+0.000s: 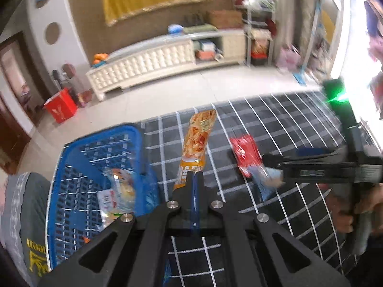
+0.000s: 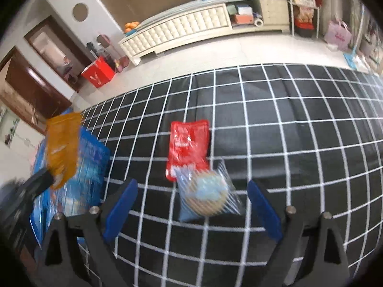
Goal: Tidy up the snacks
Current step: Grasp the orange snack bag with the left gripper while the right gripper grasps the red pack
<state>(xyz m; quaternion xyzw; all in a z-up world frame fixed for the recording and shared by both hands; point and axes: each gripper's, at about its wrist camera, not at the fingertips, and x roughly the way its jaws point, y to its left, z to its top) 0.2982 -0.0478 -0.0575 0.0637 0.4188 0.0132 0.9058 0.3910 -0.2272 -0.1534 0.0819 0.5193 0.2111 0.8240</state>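
**Pinching an orange snack above the basket's edge**

Clamped tight, the left gripper (image 1: 195, 175) has its jaws pressed together on the lower end of a long orange snack packet (image 1: 197, 141), which stands up and away from the fingertips, clear of the cloth. In the right wrist view the same packet (image 2: 62, 150) hangs blurred in front of the blue basket (image 2: 92, 165).

Just left of the left gripper sits that blue plastic basket (image 1: 79, 157), with pale wrapped snacks (image 1: 119, 191) lying inside it. It rests at the left end of a black cloth with a white grid (image 1: 275, 119).

The right gripper (image 2: 191, 209) stands with its jaws wide apart, blue pads (image 2: 122, 205) on either side of a clear striped packet with a round biscuit (image 2: 207, 195); the pads do not touch it. That packet lies on the cloth, overlapping the near edge of a red packet (image 2: 189, 143) beyond it.

Further out are a pale tiled floor, a cream cabinet (image 2: 191, 28) and a red box (image 2: 98, 73).
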